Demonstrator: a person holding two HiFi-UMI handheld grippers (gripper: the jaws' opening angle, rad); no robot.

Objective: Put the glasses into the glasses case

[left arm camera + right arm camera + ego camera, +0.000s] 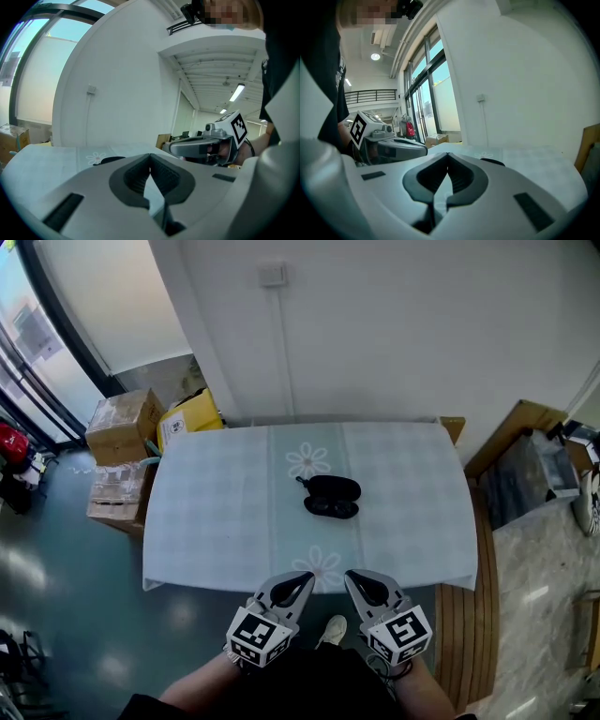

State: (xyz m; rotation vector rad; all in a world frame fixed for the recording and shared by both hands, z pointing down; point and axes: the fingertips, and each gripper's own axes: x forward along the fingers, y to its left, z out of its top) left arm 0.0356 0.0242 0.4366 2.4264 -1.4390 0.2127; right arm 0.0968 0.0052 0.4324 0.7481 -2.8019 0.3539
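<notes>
Black dark-lensed glasses (330,509) near the middle of the rectangular table under a pale blue checked cloth with daisy motifs (216,502), out of the case. Lies just at 6 o'clock of the black oval glasses case (335,487); touching or merely beside, cannot tell. Case lid looks closed, with a short dark loop at its 9 o'clock end.

At 6 o'clock from both, past the near table edge, the grey left gripper (303,577) and the grey right gripper (353,577), side by side with tips aimed toward 12 o'clock. Left gripper's fingers pressed together at the tips, nothing between them. Same for the right: fingers pressed together, holding nothing. Well apart from glasses and case.

At 9 to 10 o'clock of the table, brown cardboard boxes (122,423) and a yellow box (187,418) on the floor
</notes>
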